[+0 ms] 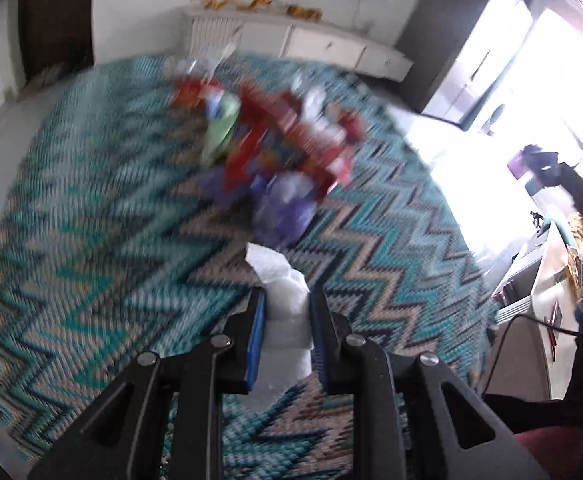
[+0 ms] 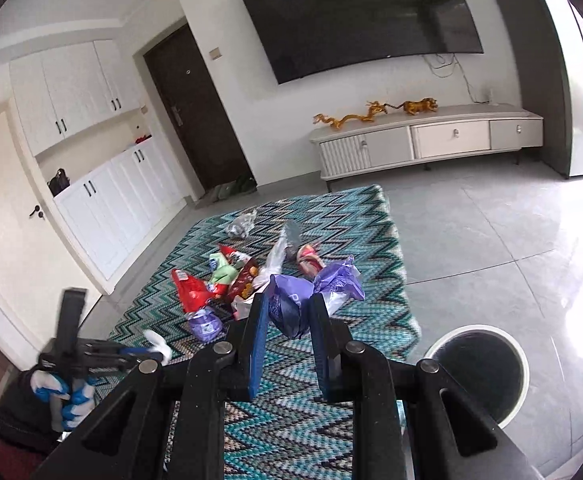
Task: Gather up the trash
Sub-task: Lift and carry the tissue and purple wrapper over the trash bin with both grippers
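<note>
A pile of trash wrappers, red, green and purple, lies on the zigzag teal rug (image 2: 331, 220); in the blurred left wrist view it shows ahead (image 1: 275, 140). My left gripper (image 1: 285, 300) is shut on a crumpled white tissue (image 1: 279, 280) above the rug; it also shows in the right wrist view (image 2: 147, 354) at the lower left. My right gripper (image 2: 289, 308) is shut on a purple plastic wrapper (image 2: 291, 308), held above the rug's near edge. A round trash bin (image 2: 479, 372) with a white rim and dark inside stands on the floor to its right.
A white TV cabinet (image 2: 427, 140) with gold figurines stands under a wall TV (image 2: 355, 12). White cupboards (image 2: 103, 196) and a dark door (image 2: 195, 112) are on the left. Grey tiled floor (image 2: 491, 232) lies right of the rug.
</note>
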A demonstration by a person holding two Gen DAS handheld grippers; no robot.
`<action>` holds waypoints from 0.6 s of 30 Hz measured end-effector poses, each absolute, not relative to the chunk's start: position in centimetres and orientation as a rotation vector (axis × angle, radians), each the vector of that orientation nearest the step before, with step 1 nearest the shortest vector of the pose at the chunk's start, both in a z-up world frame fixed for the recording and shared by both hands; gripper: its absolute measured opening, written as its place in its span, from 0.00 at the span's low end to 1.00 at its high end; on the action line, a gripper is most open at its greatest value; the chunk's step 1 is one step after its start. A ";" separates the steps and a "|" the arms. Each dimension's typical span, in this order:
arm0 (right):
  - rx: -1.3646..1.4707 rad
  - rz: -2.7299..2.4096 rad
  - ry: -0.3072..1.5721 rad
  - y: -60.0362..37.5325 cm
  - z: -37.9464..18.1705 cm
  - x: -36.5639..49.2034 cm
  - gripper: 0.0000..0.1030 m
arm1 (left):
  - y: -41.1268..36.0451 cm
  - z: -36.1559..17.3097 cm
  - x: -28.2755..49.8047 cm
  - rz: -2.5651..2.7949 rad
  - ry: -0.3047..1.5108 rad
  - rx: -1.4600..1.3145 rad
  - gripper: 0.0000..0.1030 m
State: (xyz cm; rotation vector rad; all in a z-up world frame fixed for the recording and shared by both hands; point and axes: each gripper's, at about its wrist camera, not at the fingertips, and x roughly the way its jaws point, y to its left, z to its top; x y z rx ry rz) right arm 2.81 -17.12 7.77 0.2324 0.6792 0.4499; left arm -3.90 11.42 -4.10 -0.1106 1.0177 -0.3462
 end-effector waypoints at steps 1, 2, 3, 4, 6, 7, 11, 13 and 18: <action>0.234 0.437 0.673 -17.6 8.0 2.7 0.19 | 10.6 -3.1 -3.9 -0.366 0.995 -0.103 0.20; 0.237 0.423 0.666 -18.2 8.1 2.4 0.19 | 9.6 -2.1 -3.4 -0.390 0.975 -0.098 0.20; 0.241 0.408 0.660 -18.8 8.3 2.3 0.19 | 8.3 -1.1 -3.2 -0.421 0.951 -0.092 0.20; 0.244 0.394 0.656 -19.5 8.3 2.1 0.19 | 7.2 -0.4 -2.8 -0.446 0.936 -0.088 0.20; 0.243 0.357 0.654 -20.9 8.3 1.8 0.19 | 3.9 1.0 -1.9 -0.510 0.910 -0.069 0.20; 0.241 0.338 0.656 -21.6 8.2 1.8 0.19 | 2.8 1.6 -1.7 -0.534 0.904 -0.062 0.20; 0.258 0.251 0.680 -25.0 6.9 2.1 0.19 | -3.2 3.0 0.1 -0.639 0.890 -0.031 0.20; 0.269 0.220 0.698 -26.6 5.9 2.7 0.19 | -6.4 3.2 1.2 -0.675 0.889 -0.015 0.21; 0.321 0.171 0.752 -30.0 2.8 4.8 0.19 | -14.1 2.0 5.0 -0.728 0.941 -0.011 0.22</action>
